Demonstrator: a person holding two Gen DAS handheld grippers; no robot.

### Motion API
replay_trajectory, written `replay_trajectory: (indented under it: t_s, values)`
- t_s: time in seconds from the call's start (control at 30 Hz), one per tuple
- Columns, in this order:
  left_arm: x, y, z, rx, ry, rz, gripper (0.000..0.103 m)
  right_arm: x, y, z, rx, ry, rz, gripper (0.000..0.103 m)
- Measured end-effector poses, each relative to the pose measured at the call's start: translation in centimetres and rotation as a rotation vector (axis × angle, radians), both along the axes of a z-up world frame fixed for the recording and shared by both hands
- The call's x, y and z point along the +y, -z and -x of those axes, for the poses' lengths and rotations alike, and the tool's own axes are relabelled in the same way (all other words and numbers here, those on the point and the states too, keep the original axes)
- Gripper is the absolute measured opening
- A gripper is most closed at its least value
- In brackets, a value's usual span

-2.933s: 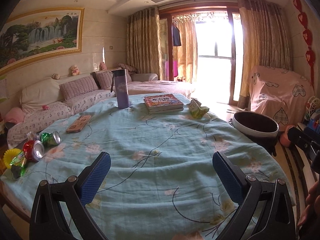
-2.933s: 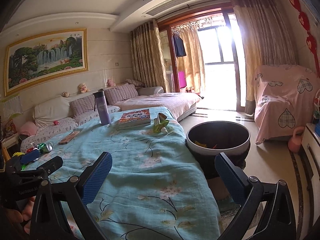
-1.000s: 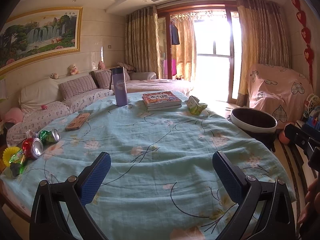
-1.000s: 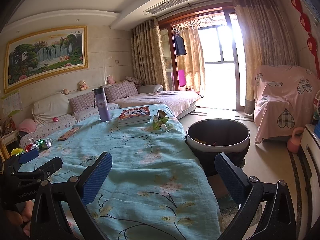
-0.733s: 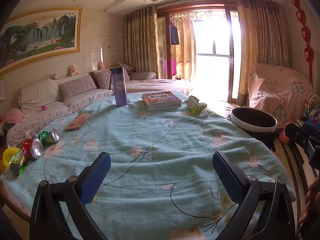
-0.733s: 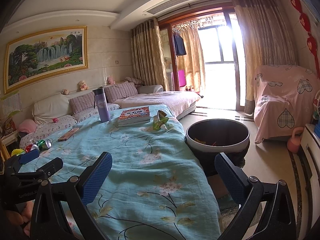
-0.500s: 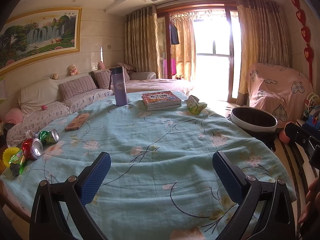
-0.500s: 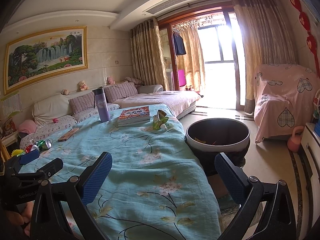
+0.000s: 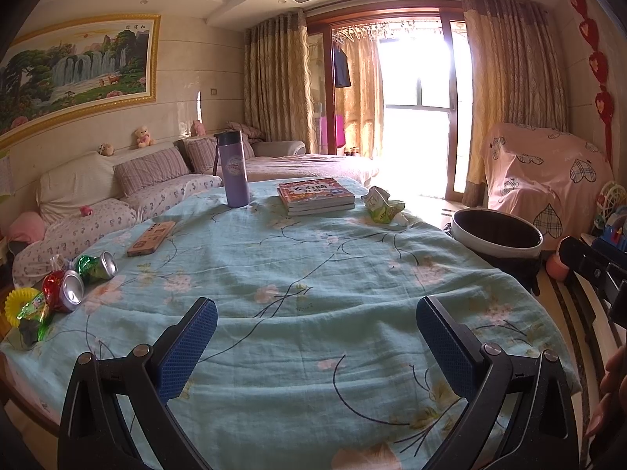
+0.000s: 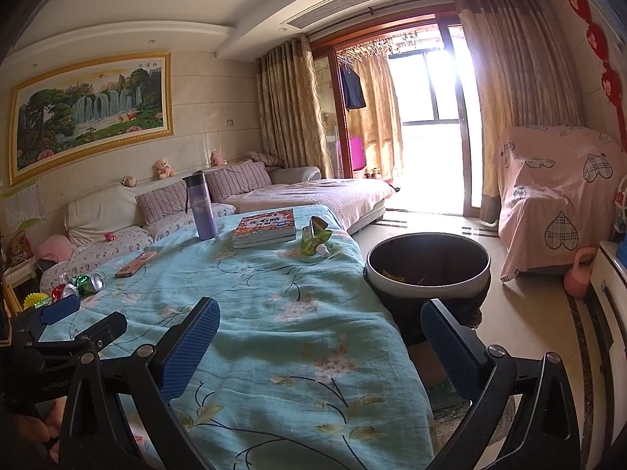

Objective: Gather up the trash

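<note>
Across the lower part of both views, a table (image 9: 313, 274) draped in a pale blue flowered cloth. At the bottom of the left wrist view, left gripper (image 9: 315, 333) above the cloth, jaws wide apart, blue pads bare, nothing between them. At the bottom of the right wrist view, right gripper (image 10: 319, 337) likewise spread wide and empty, over the table's right edge.

Trash in two spots. At the far left edge of the left wrist view, a red can (image 9: 62, 290) and a green can (image 9: 96, 267) lying on their sides, close together, with a yellow paper cup (image 9: 17, 304) and shiny wrappers just beside the red one. Toward the upper middle, a crumpled green carton (image 9: 382, 206) on the cloth, just right of a stack of books (image 9: 315, 196). Left of the books, a purple bottle (image 9: 233, 168) standing upright. Between bottle and cans, a flat brown box (image 9: 151, 233).

Right of the table, on the floor, a round bin (image 10: 427, 270) with a pale rim, some scraps visible inside in the right wrist view.
</note>
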State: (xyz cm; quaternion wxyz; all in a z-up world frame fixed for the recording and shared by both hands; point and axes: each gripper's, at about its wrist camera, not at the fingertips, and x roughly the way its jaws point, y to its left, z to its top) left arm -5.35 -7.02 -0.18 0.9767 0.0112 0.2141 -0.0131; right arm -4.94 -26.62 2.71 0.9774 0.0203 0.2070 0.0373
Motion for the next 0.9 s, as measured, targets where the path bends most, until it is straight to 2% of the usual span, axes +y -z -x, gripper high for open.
replay_trajectory:
  t_s: [0.9]
  values:
    - [0.38, 0.08, -0.19, 0.016, 0.024, 0.014, 0.102, 0.31, 0.30, -0.67, 0.033, 0.000, -0.024, 0.103]
